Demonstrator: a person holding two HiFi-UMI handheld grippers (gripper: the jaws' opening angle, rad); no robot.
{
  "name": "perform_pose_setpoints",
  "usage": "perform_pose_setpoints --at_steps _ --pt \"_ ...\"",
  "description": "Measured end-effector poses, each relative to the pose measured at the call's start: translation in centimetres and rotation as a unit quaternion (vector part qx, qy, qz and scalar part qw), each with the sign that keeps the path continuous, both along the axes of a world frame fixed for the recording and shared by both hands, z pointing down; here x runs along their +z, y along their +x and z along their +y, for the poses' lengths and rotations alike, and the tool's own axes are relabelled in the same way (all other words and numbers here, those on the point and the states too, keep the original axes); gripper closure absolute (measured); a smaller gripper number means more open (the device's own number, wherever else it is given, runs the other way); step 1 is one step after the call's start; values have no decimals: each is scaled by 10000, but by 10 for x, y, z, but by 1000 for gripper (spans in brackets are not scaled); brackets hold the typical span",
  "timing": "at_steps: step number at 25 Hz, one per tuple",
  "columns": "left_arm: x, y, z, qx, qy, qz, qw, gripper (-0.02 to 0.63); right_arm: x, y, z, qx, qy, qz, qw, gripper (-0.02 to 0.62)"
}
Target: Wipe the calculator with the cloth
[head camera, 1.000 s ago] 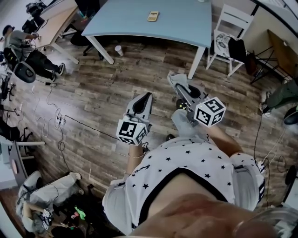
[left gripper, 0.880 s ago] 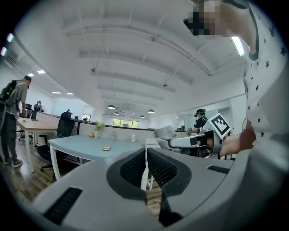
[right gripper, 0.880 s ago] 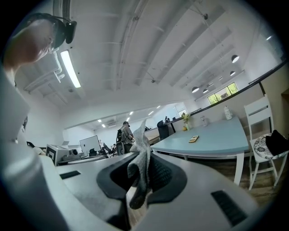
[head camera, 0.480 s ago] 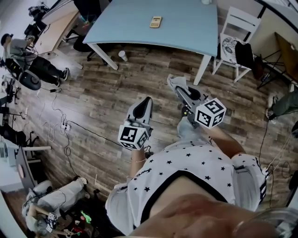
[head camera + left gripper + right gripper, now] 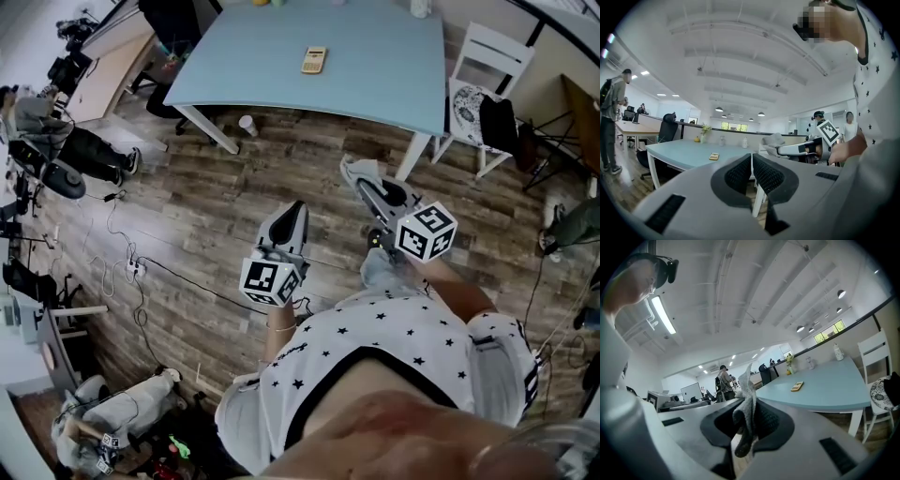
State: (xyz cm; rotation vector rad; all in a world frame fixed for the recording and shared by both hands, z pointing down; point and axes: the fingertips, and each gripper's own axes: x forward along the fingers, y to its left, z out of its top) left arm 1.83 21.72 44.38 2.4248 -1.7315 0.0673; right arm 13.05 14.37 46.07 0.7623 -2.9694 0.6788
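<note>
Pinching the cloth (image 5: 747,394) between clamped jaws, the right gripper (image 5: 749,423) holds it ready for wiping; the left gripper (image 5: 752,172) is clenched on nothing. The calculator (image 5: 313,59) lies well ahead of both, on the table (image 5: 394,66).

No lettering, labels, brands or numbers can be read on anything here.

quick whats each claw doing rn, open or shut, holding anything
left claw: shut, nothing between the jaws
right claw: shut on the cloth
</note>
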Motion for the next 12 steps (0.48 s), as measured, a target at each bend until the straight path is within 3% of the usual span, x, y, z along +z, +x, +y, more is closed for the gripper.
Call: perform_pose_setpoints --at_steps 12 --pt "-12 -4 -73 -63 8 -64 10000 571 -9 1 -74 10 3 -62 10000 549"
